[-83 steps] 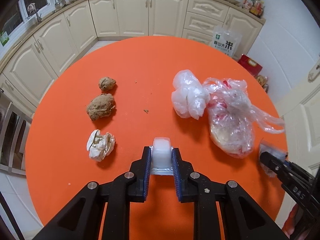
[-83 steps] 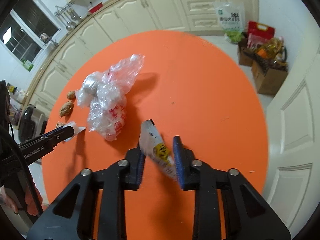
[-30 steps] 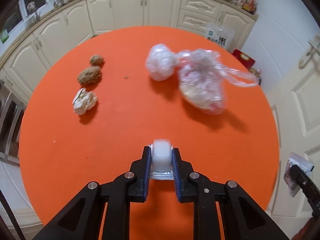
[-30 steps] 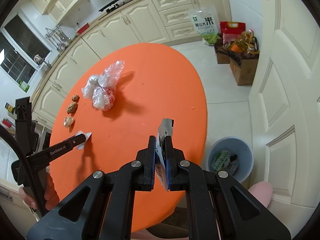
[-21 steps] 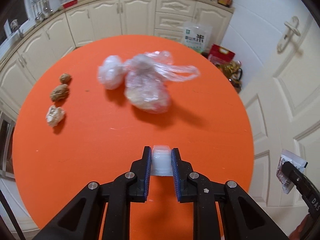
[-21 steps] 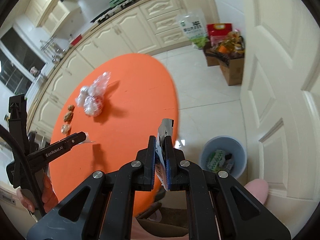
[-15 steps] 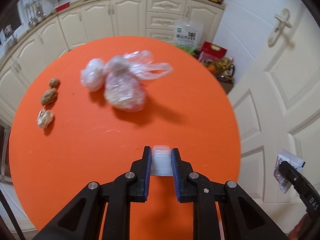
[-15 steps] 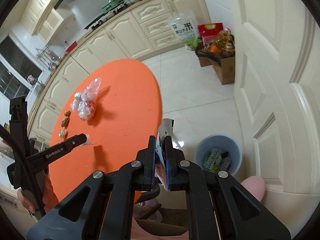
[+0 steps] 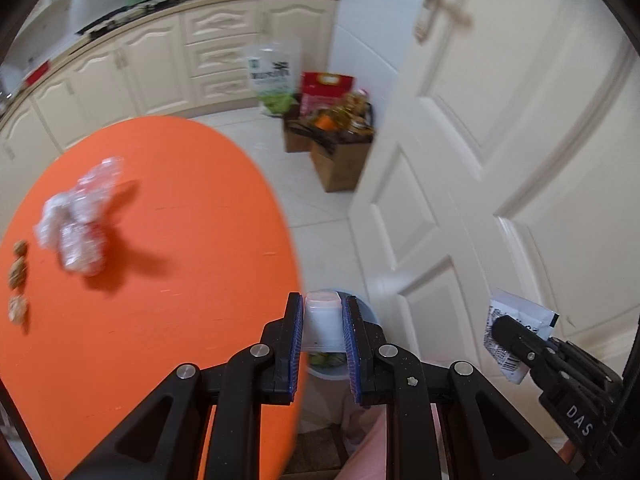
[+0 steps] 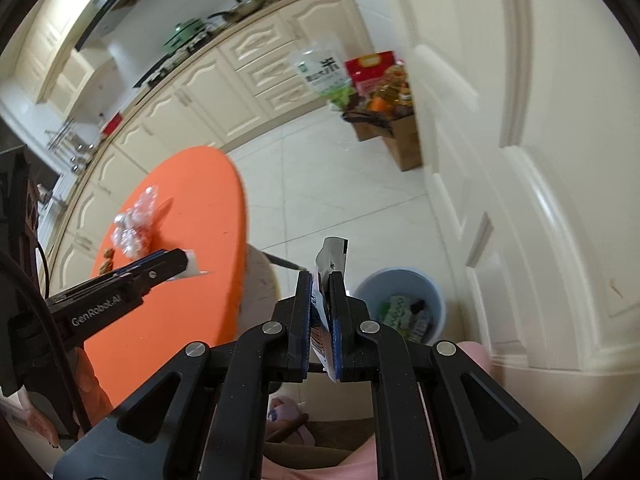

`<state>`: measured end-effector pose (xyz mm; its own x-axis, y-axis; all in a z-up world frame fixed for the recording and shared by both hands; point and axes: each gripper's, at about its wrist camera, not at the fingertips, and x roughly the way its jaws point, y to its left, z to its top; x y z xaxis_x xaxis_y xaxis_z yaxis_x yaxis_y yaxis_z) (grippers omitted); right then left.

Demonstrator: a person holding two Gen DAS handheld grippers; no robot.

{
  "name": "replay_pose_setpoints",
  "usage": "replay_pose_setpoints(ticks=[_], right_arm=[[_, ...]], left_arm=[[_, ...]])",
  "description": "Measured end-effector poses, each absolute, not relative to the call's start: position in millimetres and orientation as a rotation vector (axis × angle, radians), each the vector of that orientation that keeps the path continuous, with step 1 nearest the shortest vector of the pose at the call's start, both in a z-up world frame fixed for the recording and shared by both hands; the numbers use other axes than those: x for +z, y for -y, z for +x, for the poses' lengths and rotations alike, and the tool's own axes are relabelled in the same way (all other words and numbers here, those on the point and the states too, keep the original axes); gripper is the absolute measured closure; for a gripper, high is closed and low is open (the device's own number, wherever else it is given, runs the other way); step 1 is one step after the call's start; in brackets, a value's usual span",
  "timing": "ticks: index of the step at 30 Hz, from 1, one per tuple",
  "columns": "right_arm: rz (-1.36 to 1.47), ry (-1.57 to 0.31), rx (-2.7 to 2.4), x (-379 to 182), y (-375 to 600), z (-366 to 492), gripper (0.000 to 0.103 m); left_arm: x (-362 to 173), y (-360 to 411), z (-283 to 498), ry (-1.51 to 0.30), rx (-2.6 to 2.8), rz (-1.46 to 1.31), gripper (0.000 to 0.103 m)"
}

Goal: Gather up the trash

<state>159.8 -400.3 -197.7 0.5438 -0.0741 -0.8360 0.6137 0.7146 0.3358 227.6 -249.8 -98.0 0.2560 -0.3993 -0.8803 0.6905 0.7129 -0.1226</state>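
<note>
Left tool (image 9: 322, 330) pinching small white plastic cup (image 9: 322, 316); right tool (image 10: 320, 300) clamping flat printed wrapper (image 10: 330, 258). Risk: releasing before blue bin (image 10: 400, 304), littering floor.

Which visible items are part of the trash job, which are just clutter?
Job:
- small white plastic cup in left gripper
- flat printed wrapper in right gripper
- blue round bin
- crumpled clear plastic bags, brown lumps on orange round table

Clutter:
- cardboard boxes of groceries
- green pot
</note>
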Motion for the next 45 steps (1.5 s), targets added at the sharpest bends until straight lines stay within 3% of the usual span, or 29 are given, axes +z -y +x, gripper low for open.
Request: replay_pose_setpoints(ticks=[18, 26, 37, 45], right_arm=[[0.706, -0.969, -0.480, -223, 425, 154, 0.094], [0.707, -0.998, -0.468, -227, 419, 164, 0.067], [0.670, -0.994, -0.489, -213, 403, 162, 0.065], [0.613, -0.978, -0.495, -197, 376, 172, 0.039]], left_arm=[[-129, 314, 238, -1.117, -0.687, 0.434, 0.079], [-120, 287, 240, -1.096, -0.647, 0.413, 0.067], [-116, 263, 235, -1.126, -0.654, 0.397, 0.067], [-104, 220, 228, -1.111, -0.640, 0.356, 0.060]])
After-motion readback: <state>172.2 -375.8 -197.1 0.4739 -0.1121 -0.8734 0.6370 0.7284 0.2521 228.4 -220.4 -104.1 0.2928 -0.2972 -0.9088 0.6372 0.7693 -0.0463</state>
